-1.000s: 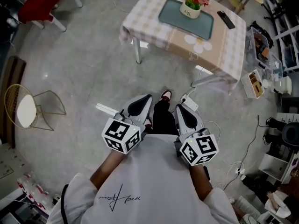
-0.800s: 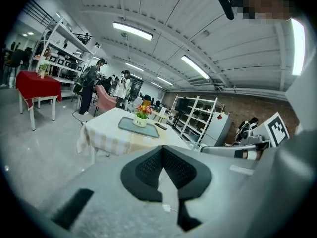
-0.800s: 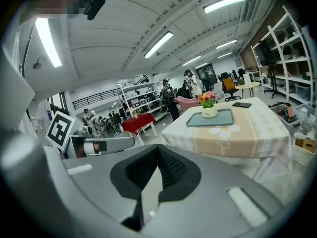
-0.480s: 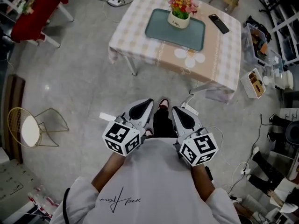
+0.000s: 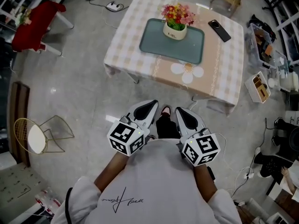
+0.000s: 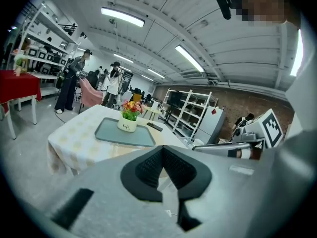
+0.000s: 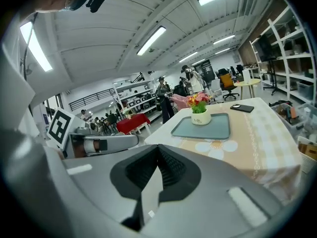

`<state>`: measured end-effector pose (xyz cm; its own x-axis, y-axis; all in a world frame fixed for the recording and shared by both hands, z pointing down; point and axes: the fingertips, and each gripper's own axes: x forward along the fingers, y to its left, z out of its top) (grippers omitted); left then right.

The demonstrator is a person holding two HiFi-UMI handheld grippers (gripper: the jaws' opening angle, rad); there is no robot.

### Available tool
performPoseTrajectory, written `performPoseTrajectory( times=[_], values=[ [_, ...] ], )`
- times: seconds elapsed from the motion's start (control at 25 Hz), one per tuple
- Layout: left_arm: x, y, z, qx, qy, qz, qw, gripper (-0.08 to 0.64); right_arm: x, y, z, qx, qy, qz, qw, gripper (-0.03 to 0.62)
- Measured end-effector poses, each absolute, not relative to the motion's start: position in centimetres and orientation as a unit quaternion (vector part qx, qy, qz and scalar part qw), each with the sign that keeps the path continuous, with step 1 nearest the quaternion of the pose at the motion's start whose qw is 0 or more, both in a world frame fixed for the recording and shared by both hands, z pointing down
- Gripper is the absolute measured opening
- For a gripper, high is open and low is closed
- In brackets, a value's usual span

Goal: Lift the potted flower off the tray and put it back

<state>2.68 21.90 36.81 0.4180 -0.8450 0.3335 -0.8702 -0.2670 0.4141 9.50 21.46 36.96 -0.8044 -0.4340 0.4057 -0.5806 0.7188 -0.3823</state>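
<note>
A potted flower point(image 5: 175, 22) in a white pot stands at the far side of a grey-green tray point(image 5: 172, 41) on a table point(image 5: 140, 59) with a checked cloth. The pot also shows in the left gripper view point(image 6: 129, 118) and the right gripper view point(image 7: 200, 112), well ahead of both. My left gripper point(image 5: 148, 108) and right gripper point(image 5: 183, 112) are held close to my body, over the floor, short of the table. Both are shut with nothing between the jaws.
A black phone point(image 5: 219, 30) lies on the table right of the tray. A wire chair point(image 5: 41, 135) stands at the left, a red-covered table point(image 5: 33, 20) at the far left. Shelves, boxes and cables point(image 5: 259, 85) crowd the right side. People point(image 6: 74, 78) stand beyond the table.
The table, tray and flower have come nearer and lower in the head view as I walk toward them. Both grippers stay shut and side by side.
</note>
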Motion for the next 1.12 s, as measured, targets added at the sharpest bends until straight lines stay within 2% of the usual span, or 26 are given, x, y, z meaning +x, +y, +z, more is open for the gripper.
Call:
performPoseTrajectory(
  times=[0.16, 0.84, 1.12],
  values=[
    [3.3, 19.1, 36.2, 0.801, -0.532, 0.003, 0.275, 0.003, 9.8, 17.6, 37.9, 0.292, -0.909, 0.260, 0.143, 0.005],
    [3.4, 10.8, 37.2, 0.788, -0.556, 0.077, 0.253, 0.003, 12.1, 7.6, 39.0, 0.304, -0.905, 0.269, 0.126, 0.005],
    [2.1, 8.0, 37.8, 0.801, -0.524, 0.052, 0.287, 0.003, 11.9, 5.2, 39.3, 0.329, -0.894, 0.278, 0.125, 0.005]
  ],
)
